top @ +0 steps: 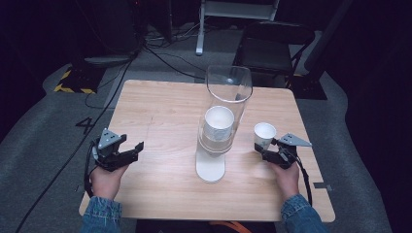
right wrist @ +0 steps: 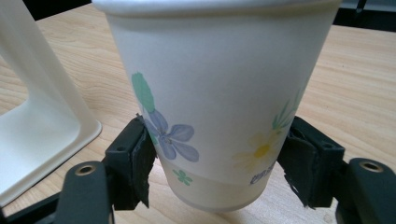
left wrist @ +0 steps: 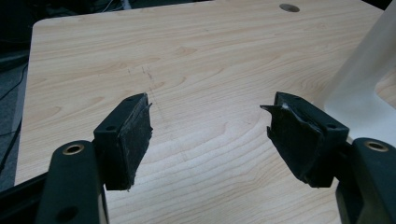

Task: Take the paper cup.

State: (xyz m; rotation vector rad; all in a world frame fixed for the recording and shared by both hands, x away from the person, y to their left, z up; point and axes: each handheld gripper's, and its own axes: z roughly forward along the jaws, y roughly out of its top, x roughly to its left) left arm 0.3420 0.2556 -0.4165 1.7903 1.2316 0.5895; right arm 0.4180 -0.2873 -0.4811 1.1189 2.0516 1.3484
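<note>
Wooden table (top: 160, 111) with a pale grain carries the work, on grey carpet in a dark room with cables and a folding chair (top: 272, 46) beyond its far edge; the landmark for all positions below is the cup dispenser (top: 216, 141), a clear tube on a white base at the table's middle, holding a stack of cups.

Right gripper (right wrist: 217, 158): jaws stand on either side of a paper cup (right wrist: 219, 93) low on its wall, just above the base; both pads appear to touch the printed flower pattern, so the cup reads as gripped lightly (the bottom rim seems at or just above the wood; which of the two cannot be told). In the high view the paper cup (top: 265, 134) stands upright to the right of the dispenser, near it but apart, with the right gripper (top: 266, 151) on its near side.

Left gripper (left wrist: 210, 133): jaws wide apart with nothing between them but bare wood; in the high view the left gripper (top: 125, 151) sits well to the left of the dispenser, held in the person's hand.

Handling judgement: the cup is very light and thin-walled; it will dent or go oval under firm pressure; the coated wall is likely somewhat slick. The stiffest hold is low, near the base ring, where the pads now sit; squeeze only enough to prevent slip; keep it upright.
</note>
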